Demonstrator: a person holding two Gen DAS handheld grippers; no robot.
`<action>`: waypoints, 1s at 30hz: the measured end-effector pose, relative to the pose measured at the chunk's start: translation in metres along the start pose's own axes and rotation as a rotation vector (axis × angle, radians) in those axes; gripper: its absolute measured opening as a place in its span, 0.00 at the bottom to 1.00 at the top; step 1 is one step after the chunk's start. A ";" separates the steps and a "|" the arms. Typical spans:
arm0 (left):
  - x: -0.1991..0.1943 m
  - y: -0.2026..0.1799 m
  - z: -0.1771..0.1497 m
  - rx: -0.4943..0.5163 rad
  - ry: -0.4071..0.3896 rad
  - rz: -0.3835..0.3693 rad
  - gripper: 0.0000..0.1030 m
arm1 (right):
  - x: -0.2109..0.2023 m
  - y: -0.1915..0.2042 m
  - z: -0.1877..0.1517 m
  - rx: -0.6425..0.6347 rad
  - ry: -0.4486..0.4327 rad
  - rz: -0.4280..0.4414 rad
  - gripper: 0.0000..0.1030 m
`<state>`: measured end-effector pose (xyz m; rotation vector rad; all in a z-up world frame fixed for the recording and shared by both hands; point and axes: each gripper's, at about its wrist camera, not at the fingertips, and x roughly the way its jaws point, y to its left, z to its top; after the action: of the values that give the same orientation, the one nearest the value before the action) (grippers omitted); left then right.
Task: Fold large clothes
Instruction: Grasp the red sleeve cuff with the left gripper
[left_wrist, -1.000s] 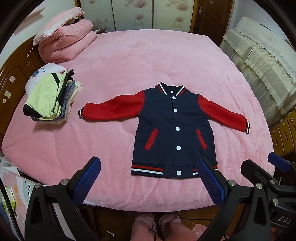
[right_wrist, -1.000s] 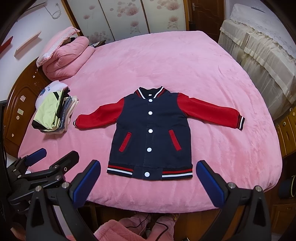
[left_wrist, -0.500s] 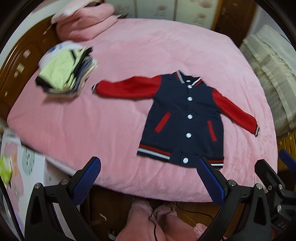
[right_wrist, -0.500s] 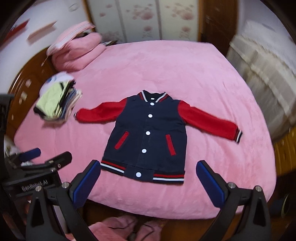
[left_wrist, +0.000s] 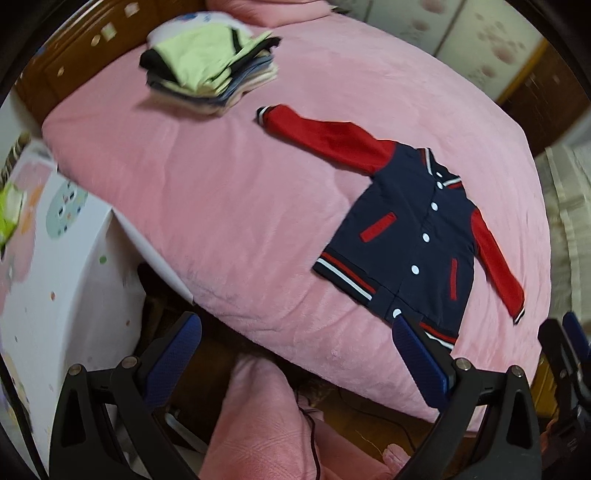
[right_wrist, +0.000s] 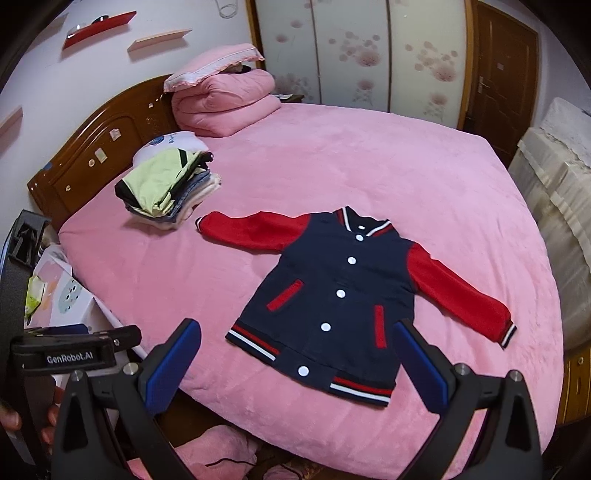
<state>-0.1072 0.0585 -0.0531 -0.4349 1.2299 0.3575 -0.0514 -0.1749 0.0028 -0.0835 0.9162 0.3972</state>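
Note:
A navy jacket with red sleeves and white snap buttons (right_wrist: 332, 288) lies flat and face up on the pink bed, both sleeves spread out; it also shows in the left wrist view (left_wrist: 410, 232). My left gripper (left_wrist: 295, 358) is open and empty, above the bed's near edge, left of the jacket's hem. My right gripper (right_wrist: 295, 365) is open and empty, held above the near edge just before the hem. The left gripper's body (right_wrist: 74, 354) shows at the lower left of the right wrist view.
A stack of folded clothes (right_wrist: 166, 188) lies left of the jacket, near the wooden headboard (right_wrist: 96, 147). A folded pink quilt with a pillow (right_wrist: 225, 96) sits at the bed's far corner. A white printed box (left_wrist: 48, 258) stands beside the bed. Draped furniture (right_wrist: 554, 192) stands on the right.
Both grippers have swung to the left. The jacket now sits to the right in the left wrist view. Both stay open and the jacket has not moved.

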 end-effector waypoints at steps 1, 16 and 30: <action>0.004 0.005 0.003 -0.016 0.012 -0.009 0.99 | 0.003 0.002 0.000 -0.005 0.007 0.002 1.00; 0.116 0.064 0.154 -0.126 0.174 -0.281 0.99 | 0.107 -0.011 0.047 0.344 0.251 -0.036 1.00; 0.268 0.072 0.340 -0.025 0.134 -0.375 0.99 | 0.179 -0.029 0.071 0.762 0.380 -0.176 1.00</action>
<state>0.2167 0.2993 -0.2258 -0.7067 1.2437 0.0231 0.1098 -0.1315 -0.0972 0.4706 1.3718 -0.1570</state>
